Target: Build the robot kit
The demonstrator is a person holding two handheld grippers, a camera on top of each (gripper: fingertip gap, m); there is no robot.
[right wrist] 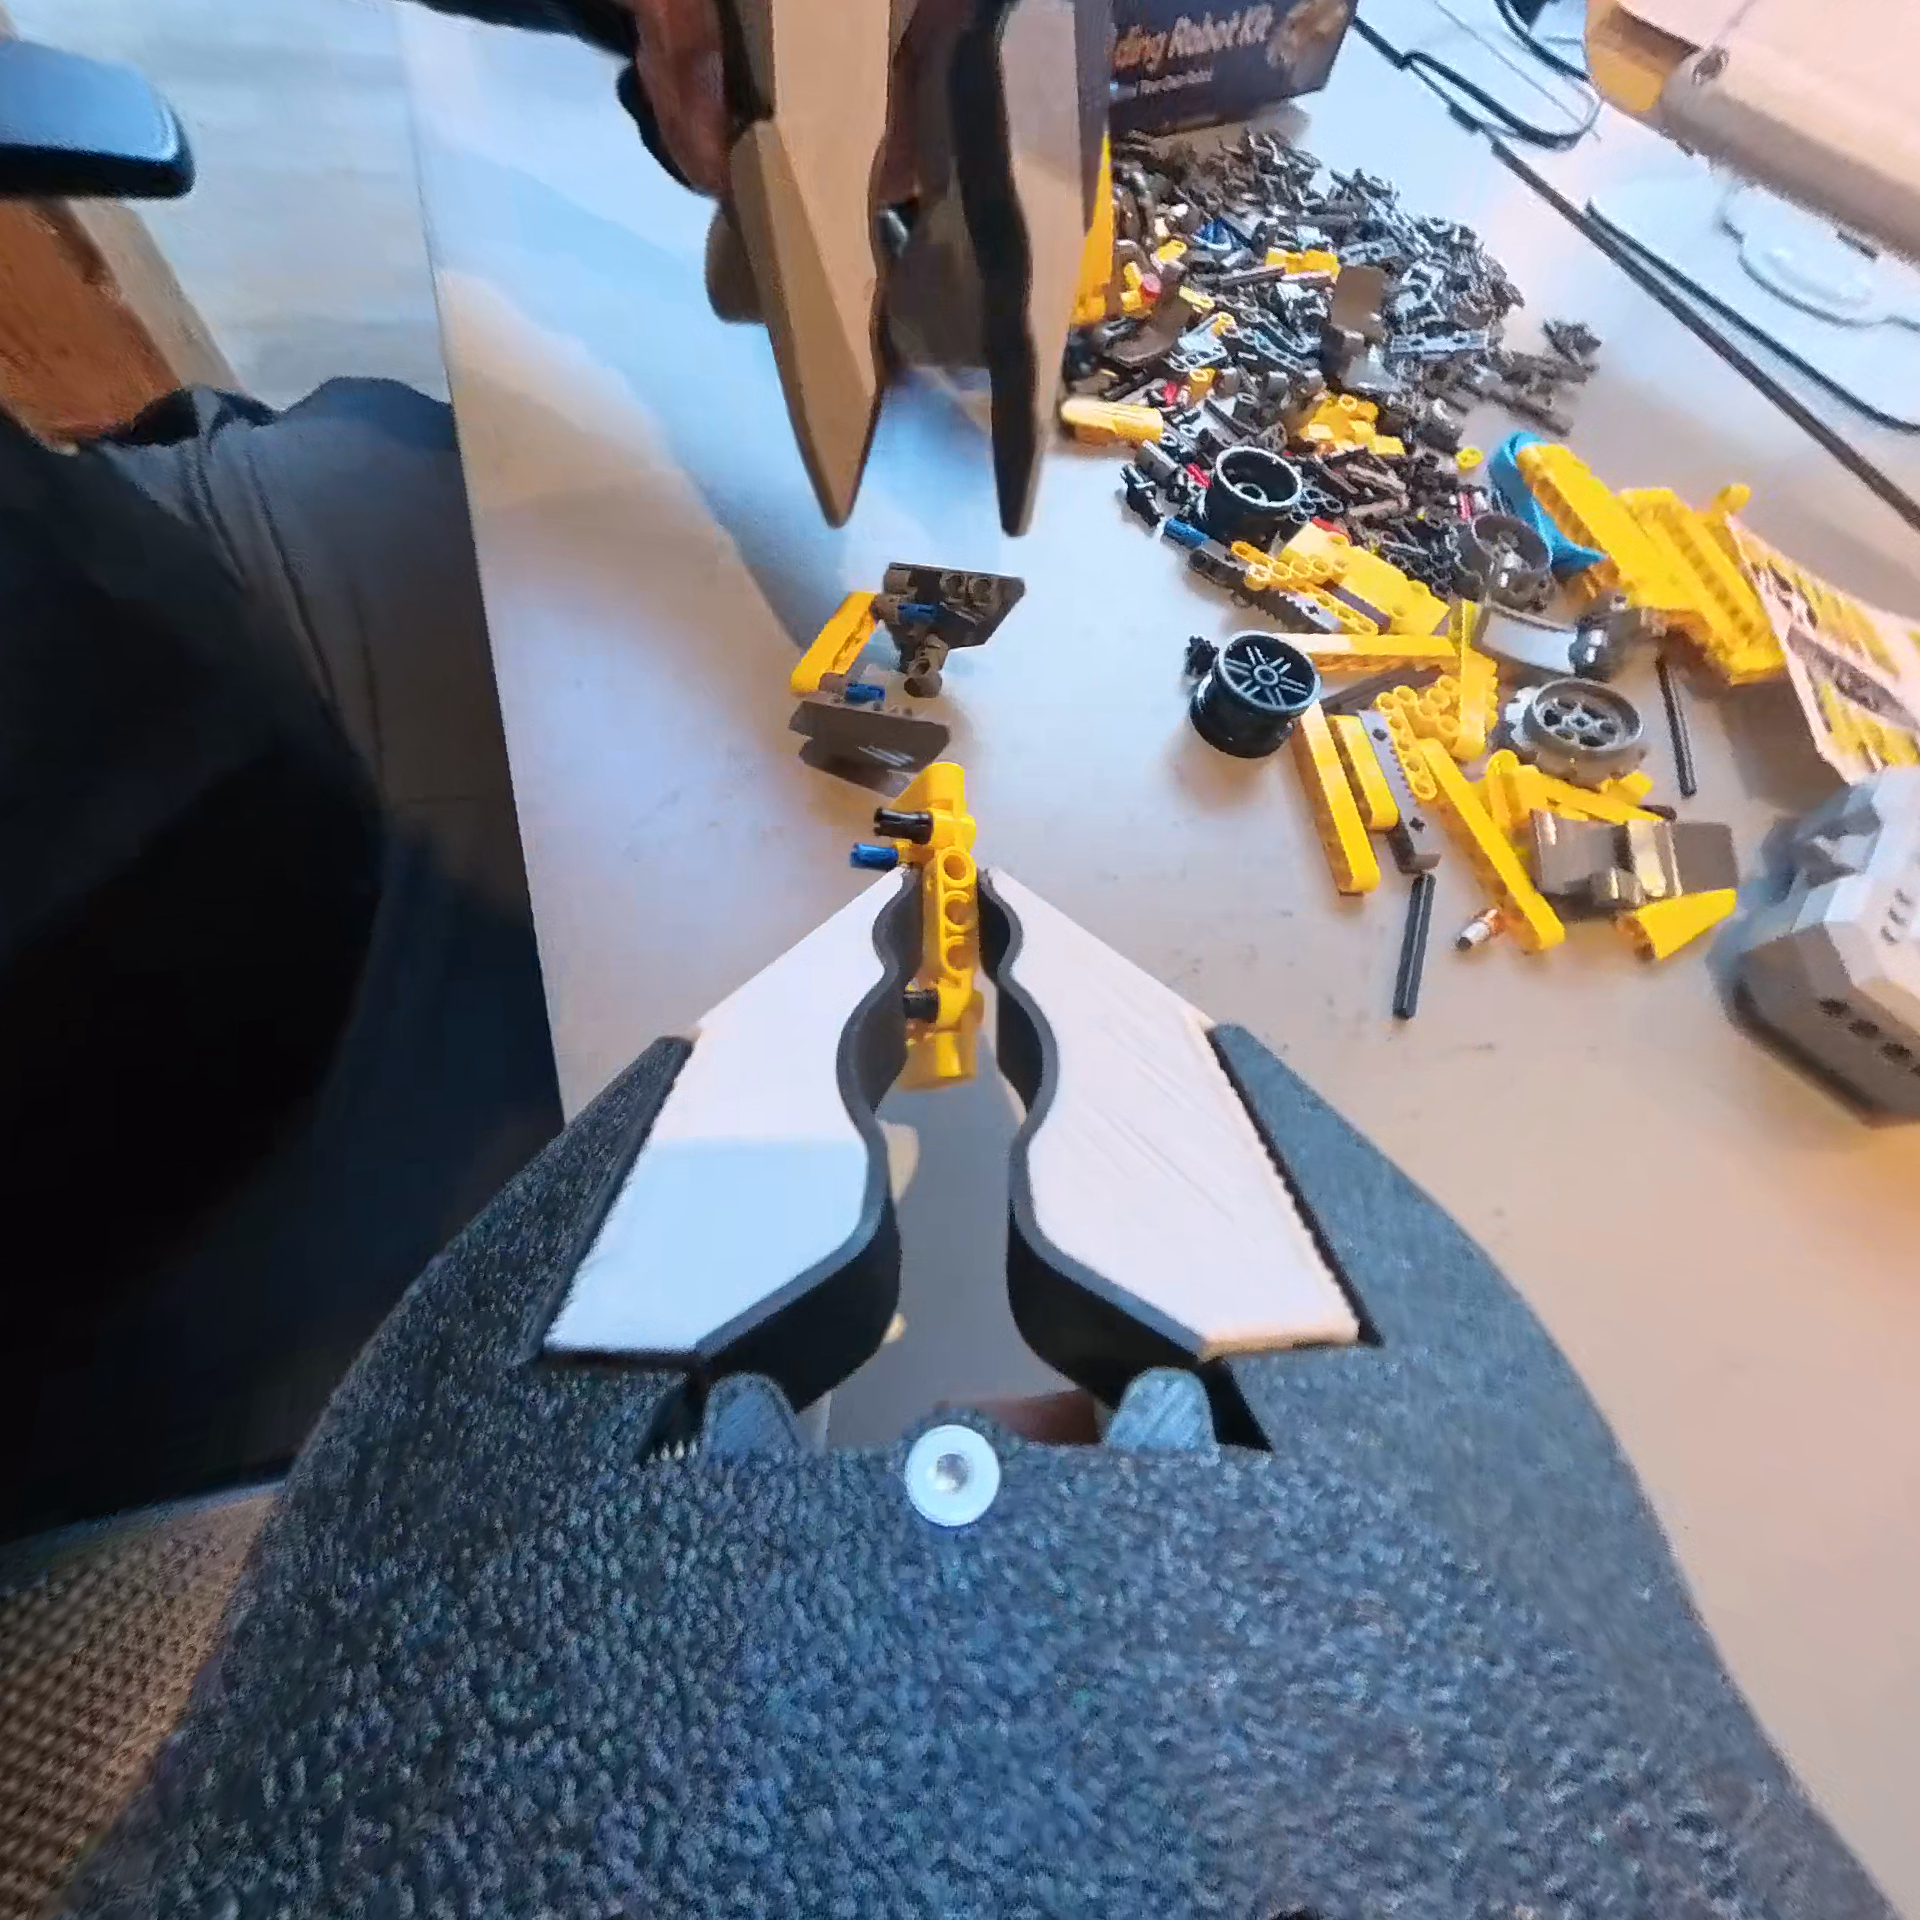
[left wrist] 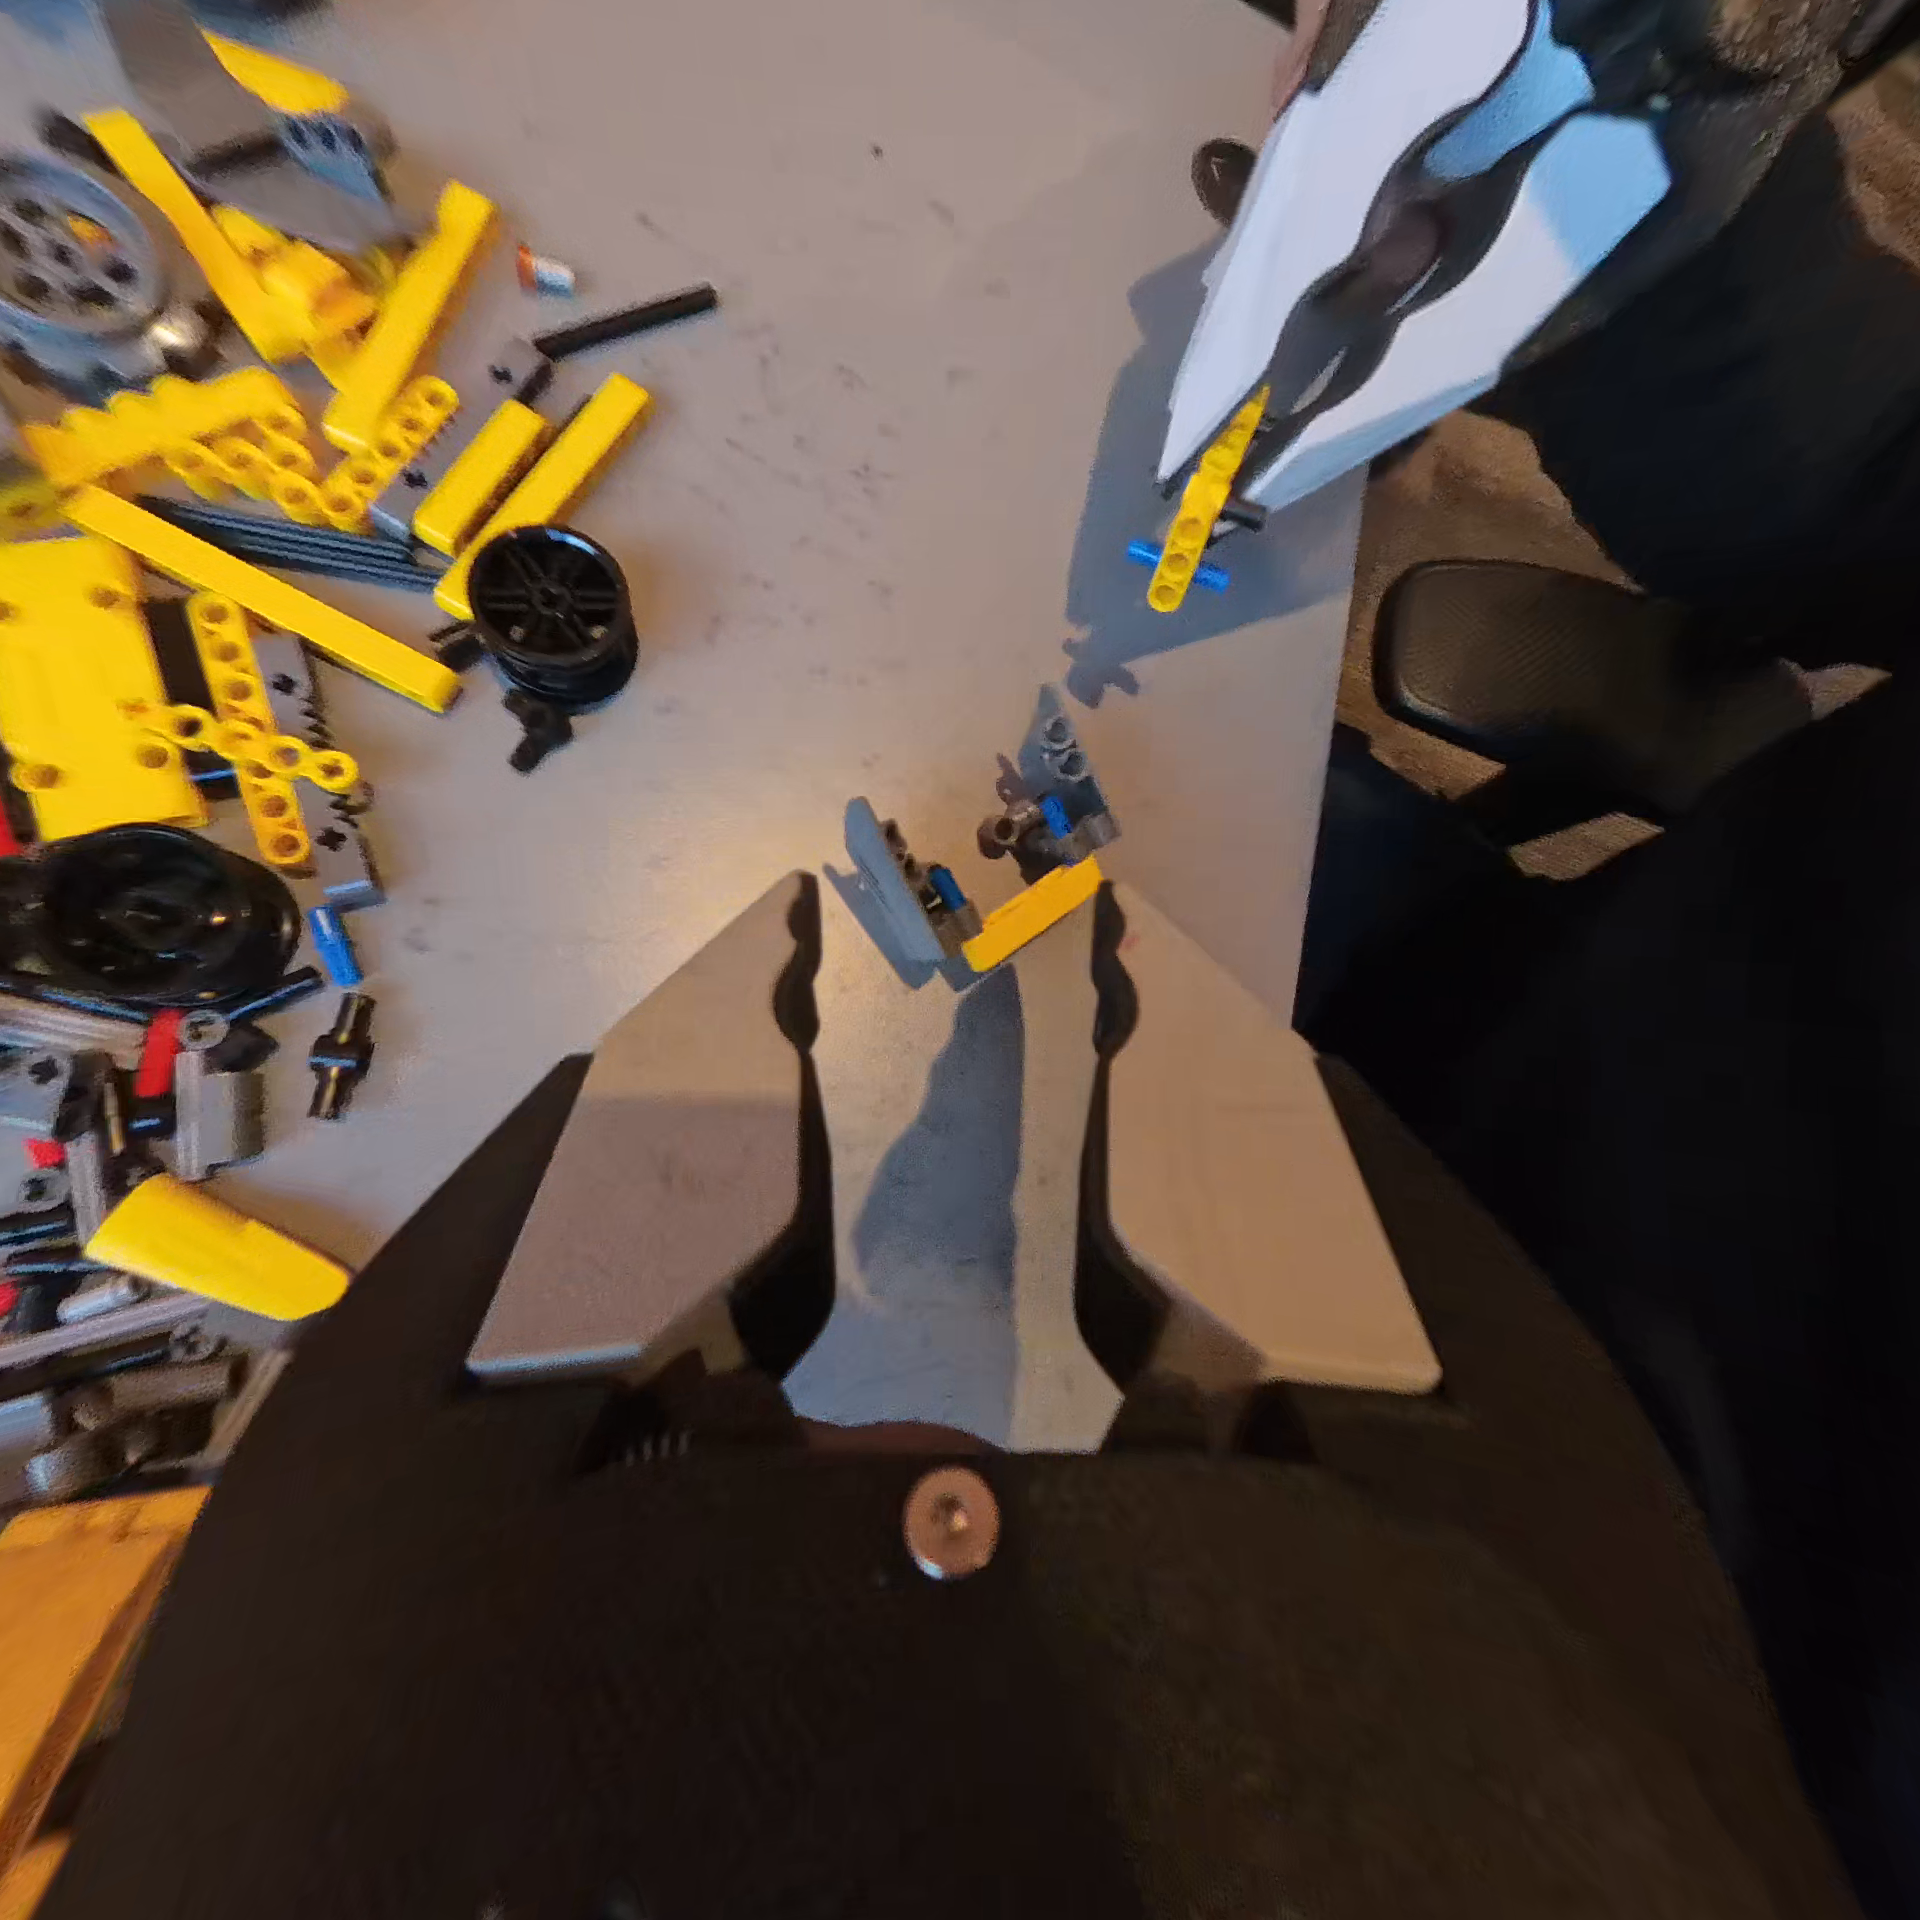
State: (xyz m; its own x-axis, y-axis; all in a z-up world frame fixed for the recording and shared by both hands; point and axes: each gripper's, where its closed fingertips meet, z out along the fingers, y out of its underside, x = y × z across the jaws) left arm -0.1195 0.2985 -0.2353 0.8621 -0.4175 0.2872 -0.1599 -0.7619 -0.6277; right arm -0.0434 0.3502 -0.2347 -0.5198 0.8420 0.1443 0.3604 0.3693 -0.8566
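Observation:
My left gripper [left wrist: 956, 891] is open and empty, low over the grey table [left wrist: 883, 364]. Its tips flank a small assembly of two grey panels joined by a yellow beam [left wrist: 982, 883] that lies near the table's right edge. My right gripper [right wrist: 945, 878] is shut on a yellow holed beam [right wrist: 948, 925] with blue and black pins, held above the table. That beam [left wrist: 1205, 499] and the right gripper [left wrist: 1221, 457] also show in the left wrist view, beyond the assembly. In the right wrist view the left gripper [right wrist: 925, 520] hangs above the assembly [right wrist: 899, 655].
A big heap of yellow, black and grey building parts [right wrist: 1351, 468] with black wheels [left wrist: 551, 613] covers one side of the table. A grey motor block [right wrist: 1829, 935], a dark box [right wrist: 1226, 52] and cables lie farther off. An office chair [left wrist: 1558, 665] stands past the table edge.

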